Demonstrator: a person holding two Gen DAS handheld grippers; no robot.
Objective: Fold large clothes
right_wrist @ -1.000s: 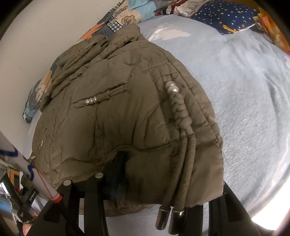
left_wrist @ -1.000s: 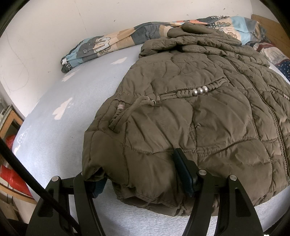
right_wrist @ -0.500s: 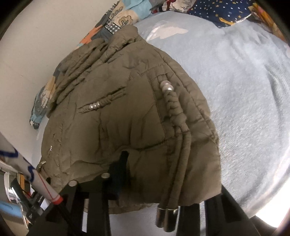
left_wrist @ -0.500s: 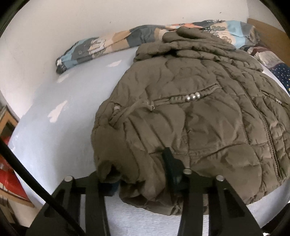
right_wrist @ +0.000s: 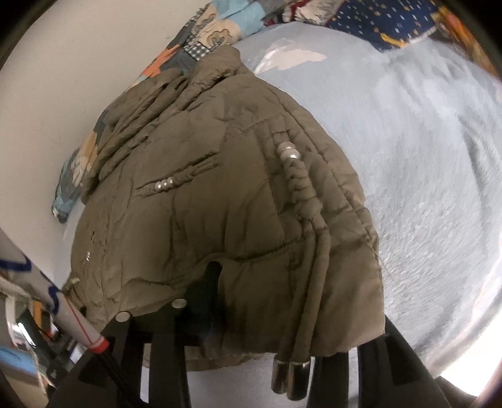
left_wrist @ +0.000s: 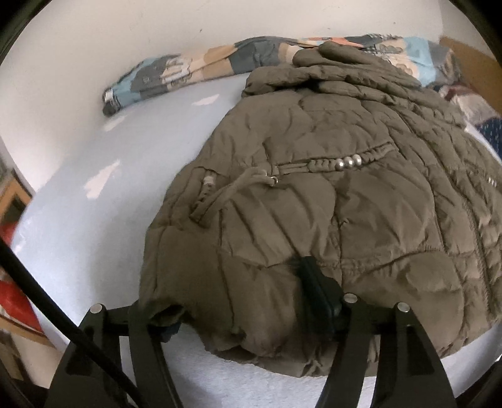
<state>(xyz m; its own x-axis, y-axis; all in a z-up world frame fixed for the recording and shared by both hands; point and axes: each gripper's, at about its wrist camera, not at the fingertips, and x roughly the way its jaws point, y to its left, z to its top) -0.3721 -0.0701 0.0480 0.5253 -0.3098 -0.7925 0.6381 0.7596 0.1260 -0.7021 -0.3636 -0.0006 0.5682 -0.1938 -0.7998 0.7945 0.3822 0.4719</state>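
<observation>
A: Start closest in. What has the left tool (left_wrist: 248, 317) got?

B: The near hem of the quilted olive jacket (left_wrist: 329, 204) lies between its fingers. One dark pad presses into the padding on top, the other is tucked under a fold at the corner. Its jaws are opening, with cloth bunched between them, so I judge the grip to be loosening.

A: And the right tool (right_wrist: 282, 314)?

B: Much the same at the other corner of the hem. The fabric drapes over it and hides the far finger; only one dark pad shows in a notch of the cloth. Its jaws are opening too, with jacket between them.

A: So which step is this?

B: The jacket lies flat on the pale blue bed (left_wrist: 103, 194), collar toward the wall. I'd say the hem is being gripped, or regripped, for the lengthwise fold. Next, both tools need a firm hold on the corners, then a level lift toward the collar together.

A: Anything one view gives alone?

B: The right view shows two cords with metal tips (right_wrist: 290, 379) dangling off the hem; they could snag. It also shows a starry navy cloth (right_wrist: 382, 18) far off. The left view shows the jacket's left edge and the whole patterned blanket (left_wrist: 194, 69) along the wall.
</observation>
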